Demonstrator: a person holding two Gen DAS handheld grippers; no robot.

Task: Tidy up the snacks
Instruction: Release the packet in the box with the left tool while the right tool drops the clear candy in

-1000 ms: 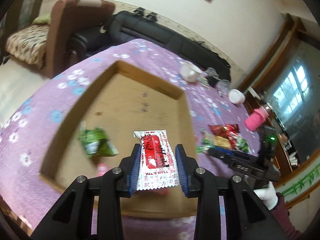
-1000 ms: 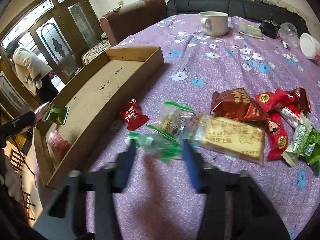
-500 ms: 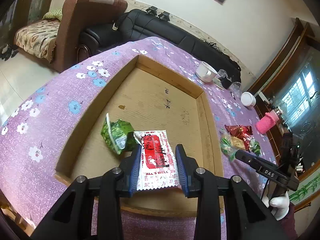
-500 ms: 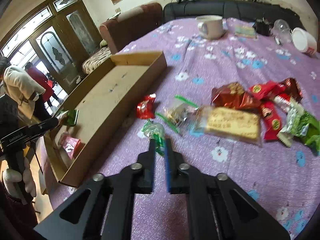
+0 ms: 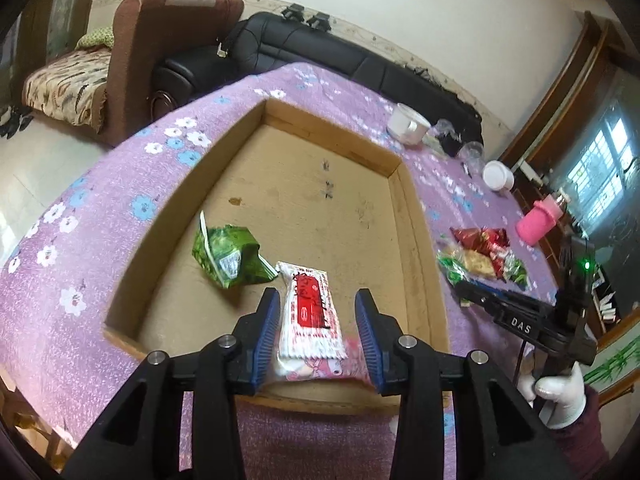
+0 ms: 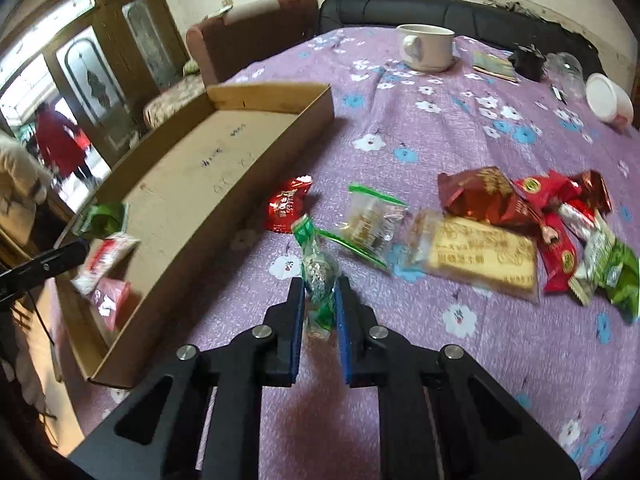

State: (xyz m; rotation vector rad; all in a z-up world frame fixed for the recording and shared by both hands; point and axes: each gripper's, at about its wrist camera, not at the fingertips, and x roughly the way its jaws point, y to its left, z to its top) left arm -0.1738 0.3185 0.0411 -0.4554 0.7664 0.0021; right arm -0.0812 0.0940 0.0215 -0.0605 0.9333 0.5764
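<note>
A shallow cardboard box (image 5: 420,236) lies on the purple flowered tablecloth. My left gripper (image 5: 318,332) is open above the box's near end; a red and white snack packet (image 5: 310,316) lies loose between its fingers, over a pink packet (image 5: 320,368). A green packet (image 5: 228,254) lies further in. My right gripper (image 6: 318,300) is shut on a clear green-edged snack bag (image 6: 316,268) just above the cloth beside the box (image 6: 256,192). The box shows the red and white packet (image 6: 104,258) and pink packet (image 6: 110,296).
A pile of snacks lies on the cloth: a red packet (image 6: 288,204), a clear bag (image 6: 372,220), a biscuit pack (image 6: 480,256), red wrappers (image 6: 520,200), green packets (image 6: 616,264). A white mug (image 6: 426,46) and white lid (image 6: 608,96) stand far back. A pink cup (image 5: 538,226) stands right.
My left gripper opened and let go of the red and white packet in the box. My right gripper closed on the clear green-edged bag and lifted it.
</note>
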